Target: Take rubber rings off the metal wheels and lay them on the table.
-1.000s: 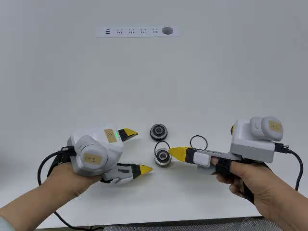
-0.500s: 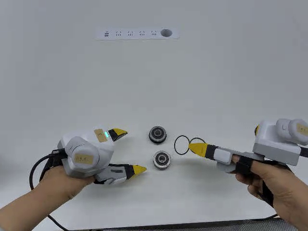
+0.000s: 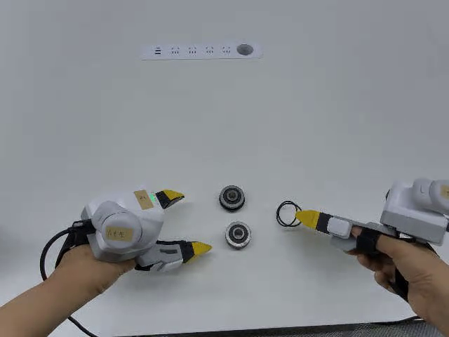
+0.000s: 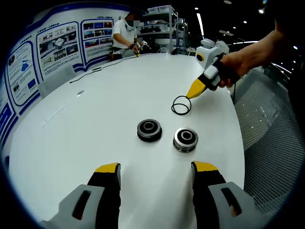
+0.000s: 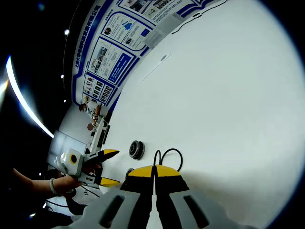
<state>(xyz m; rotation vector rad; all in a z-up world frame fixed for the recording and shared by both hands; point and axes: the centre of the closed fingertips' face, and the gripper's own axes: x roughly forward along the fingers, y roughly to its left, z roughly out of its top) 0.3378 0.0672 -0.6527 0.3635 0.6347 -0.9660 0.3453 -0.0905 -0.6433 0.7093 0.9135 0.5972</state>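
Observation:
Two metal wheels lie mid-table: the far wheel [image 3: 231,198] [image 4: 149,130] [image 5: 136,149] looks dark all round, while the near wheel [image 3: 238,234] [image 4: 185,139] shows a bare silver rim. Right of them my right gripper [image 3: 306,218] [image 4: 195,89] [image 5: 153,169] is shut on a thin black rubber ring [image 3: 285,214] [image 4: 181,105] [image 5: 170,157] that rests low at the table; a second loop seems to lie with it. Left of the wheels, my left gripper [image 3: 188,221] [image 4: 156,168] [image 5: 113,167] is open and holds nothing.
A white power strip [image 3: 201,50] lies at the far side of the white table [image 3: 337,126]. The left gripper's black cable [image 3: 52,246] trails off the near edge. A person [image 4: 126,31] stands far beyond the table.
My right gripper has drawn back to the right, taking the rubber ring away from the near wheel toward the ring lying there. My left gripper has shifted slightly left, still open.

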